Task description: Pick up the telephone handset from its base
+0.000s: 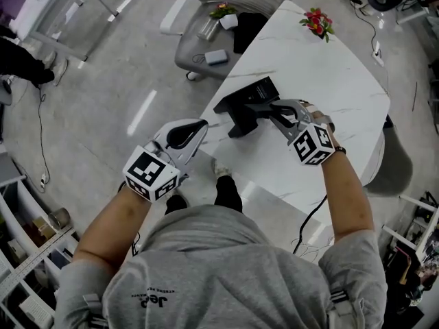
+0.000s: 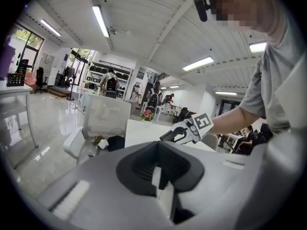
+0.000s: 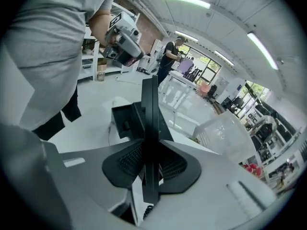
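Note:
A black telephone base [image 1: 252, 90] sits on the white marble table [image 1: 322, 81], near its left edge. My right gripper [image 1: 271, 110] is shut on the black handset [image 1: 245, 120], which hangs tilted at the base's near side. In the right gripper view the handset [image 3: 149, 123] stands edge-on between the ribbed pads, the base [image 3: 125, 121] lies behind it, and a coiled cord [image 3: 143, 212] shows below. Whether the handset still touches the base is unclear. My left gripper [image 1: 199, 126] hovers off the table's left edge, shut, with nothing in it; in its own view the left gripper [image 2: 158, 145] shows only floor behind its closed tips.
Red flowers [image 1: 316, 22] stand at the table's far corner. A grey chair [image 1: 206, 46] with a small flower pot [image 1: 223, 14] and a phone-sized box sits beyond the table's left side. Shelving lines the lower left and right edges. A black cable [image 1: 310, 218] runs by the person's right arm.

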`<state>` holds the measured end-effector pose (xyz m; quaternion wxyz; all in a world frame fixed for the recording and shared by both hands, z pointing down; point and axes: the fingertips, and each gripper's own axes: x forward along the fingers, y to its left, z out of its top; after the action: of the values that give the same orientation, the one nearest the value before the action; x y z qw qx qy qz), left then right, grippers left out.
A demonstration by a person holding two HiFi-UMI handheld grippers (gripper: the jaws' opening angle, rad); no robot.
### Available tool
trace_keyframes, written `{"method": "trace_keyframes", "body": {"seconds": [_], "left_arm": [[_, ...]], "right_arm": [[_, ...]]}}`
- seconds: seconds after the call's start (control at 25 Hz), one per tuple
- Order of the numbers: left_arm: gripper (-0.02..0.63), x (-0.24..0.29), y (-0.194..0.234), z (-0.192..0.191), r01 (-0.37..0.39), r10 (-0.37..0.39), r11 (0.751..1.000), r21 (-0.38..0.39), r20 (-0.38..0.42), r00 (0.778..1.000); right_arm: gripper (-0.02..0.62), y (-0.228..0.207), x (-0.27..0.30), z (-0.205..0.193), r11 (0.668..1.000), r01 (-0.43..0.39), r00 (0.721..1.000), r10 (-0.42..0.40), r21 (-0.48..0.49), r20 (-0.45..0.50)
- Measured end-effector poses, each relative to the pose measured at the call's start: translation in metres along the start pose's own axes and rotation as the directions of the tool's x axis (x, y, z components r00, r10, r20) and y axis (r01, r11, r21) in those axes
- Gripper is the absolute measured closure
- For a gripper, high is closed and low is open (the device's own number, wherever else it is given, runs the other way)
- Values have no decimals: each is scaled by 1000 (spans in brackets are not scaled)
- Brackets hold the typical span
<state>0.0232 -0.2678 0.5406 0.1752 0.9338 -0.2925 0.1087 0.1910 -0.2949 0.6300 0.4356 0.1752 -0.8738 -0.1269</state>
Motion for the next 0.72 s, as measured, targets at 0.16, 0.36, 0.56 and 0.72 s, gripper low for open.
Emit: {"method": "trace_keyframes", "body": {"seconds": [0.16,0.36,0.56,0.72], "left_arm": [[548,-26,6,18,-28,28,1000,-3,39,999],[548,-69,20,53,-88,88,996,-8,106,990],[548,-126,32,94,-164,164,986,-16,192,968],[548,-180,39,124,-230,225,973,-10,253,941]], "right_arm": [[518,-24,-26,32,982,80,991,-96,174,88],[518,-70,-62,104,930,147,948,-230,338,219],[518,-104,-91,182,883,135,898,-300,449,321],[518,-126,-112,250,855,93,851,-334,510,405]]}}
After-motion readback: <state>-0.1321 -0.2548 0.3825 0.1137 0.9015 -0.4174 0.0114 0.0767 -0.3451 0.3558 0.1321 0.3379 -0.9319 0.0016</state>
